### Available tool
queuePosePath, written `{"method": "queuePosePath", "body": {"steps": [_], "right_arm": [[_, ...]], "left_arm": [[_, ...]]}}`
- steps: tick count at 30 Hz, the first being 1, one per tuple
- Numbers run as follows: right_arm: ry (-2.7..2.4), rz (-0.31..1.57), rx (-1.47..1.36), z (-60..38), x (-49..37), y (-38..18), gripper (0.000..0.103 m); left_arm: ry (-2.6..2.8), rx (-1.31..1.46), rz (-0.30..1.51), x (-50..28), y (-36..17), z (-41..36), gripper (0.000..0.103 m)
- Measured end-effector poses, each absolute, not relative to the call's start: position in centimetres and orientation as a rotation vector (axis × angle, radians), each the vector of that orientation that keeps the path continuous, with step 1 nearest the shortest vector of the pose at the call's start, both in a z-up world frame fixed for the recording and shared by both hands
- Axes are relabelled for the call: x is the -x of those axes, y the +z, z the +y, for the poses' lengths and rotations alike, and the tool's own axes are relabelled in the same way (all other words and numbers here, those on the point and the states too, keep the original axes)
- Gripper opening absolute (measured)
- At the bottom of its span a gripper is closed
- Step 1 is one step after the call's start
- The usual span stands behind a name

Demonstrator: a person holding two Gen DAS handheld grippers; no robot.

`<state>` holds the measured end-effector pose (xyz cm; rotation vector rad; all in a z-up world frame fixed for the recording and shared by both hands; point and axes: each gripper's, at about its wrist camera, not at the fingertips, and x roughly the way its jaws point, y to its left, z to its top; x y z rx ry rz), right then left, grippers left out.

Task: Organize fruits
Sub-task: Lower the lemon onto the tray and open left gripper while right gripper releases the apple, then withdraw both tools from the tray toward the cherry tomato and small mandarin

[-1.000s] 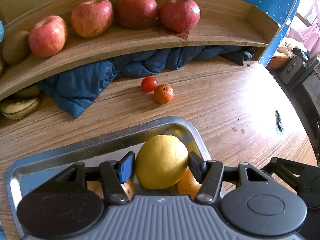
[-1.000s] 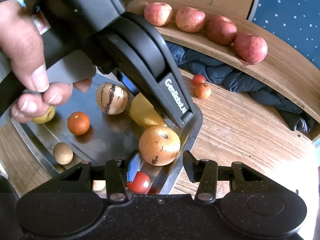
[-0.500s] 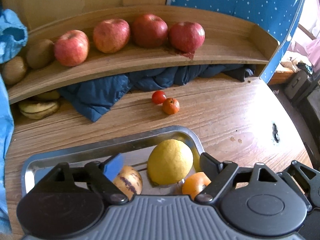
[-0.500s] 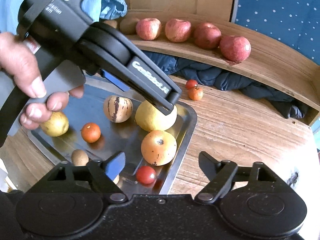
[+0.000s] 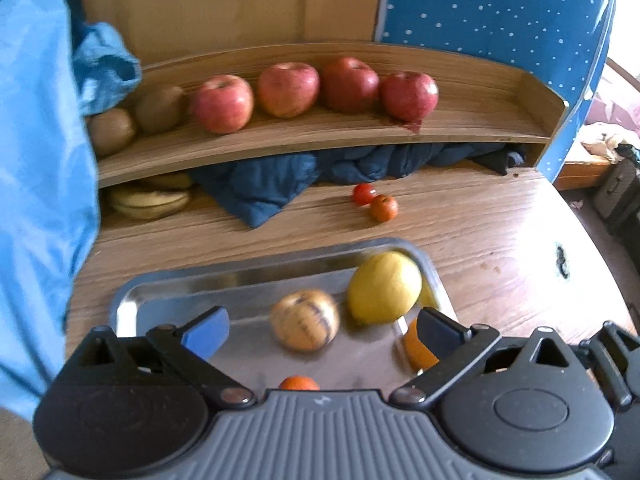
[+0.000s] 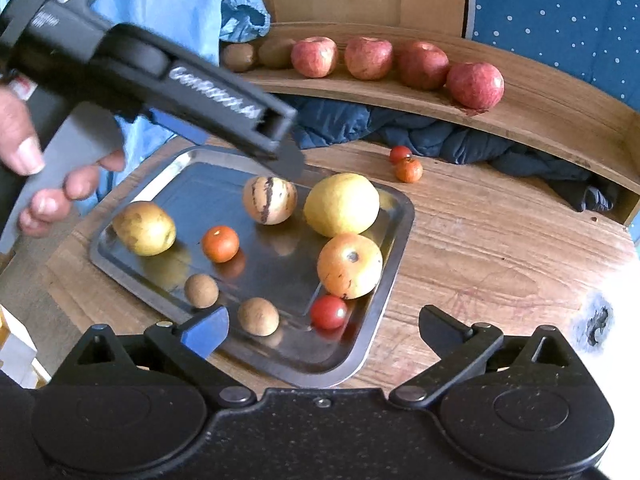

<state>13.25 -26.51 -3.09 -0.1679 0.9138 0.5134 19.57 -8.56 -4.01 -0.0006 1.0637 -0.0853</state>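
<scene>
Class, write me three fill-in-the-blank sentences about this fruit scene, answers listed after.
The shelf holds ____ apples in a row.
The lemon lies in the metal ____.
Both grippers, left and right, have their jaws ____.

Missing words: four; tray; open

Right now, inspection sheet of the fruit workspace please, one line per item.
Surface: wooden table, dark gouge near its right edge.
Job's things: steel tray holding a yellow citrus, striped melon, orange-yellow apple, cherry tomato and other small fruit; four red apples and kiwis on the shelf.
Clutter: dark blue cloth under the shelf; two small fruits loose on the table.
Grippers: left gripper and right gripper, jaws open, both empty.
Cables: nothing seen.
Surroundings: blue dotted panel.
</scene>
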Motion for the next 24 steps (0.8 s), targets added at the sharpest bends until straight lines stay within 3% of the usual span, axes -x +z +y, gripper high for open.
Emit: {"method": "queuePosePath", "body": {"steps": [24], "right_arm": [[0.501,1.067,0.166,-26.1,-11.7,-4.7,0.102]], "left_arm": [[0.072,-0.023,1.238,-9.0,-4.5,-2.1,0.102]]}}
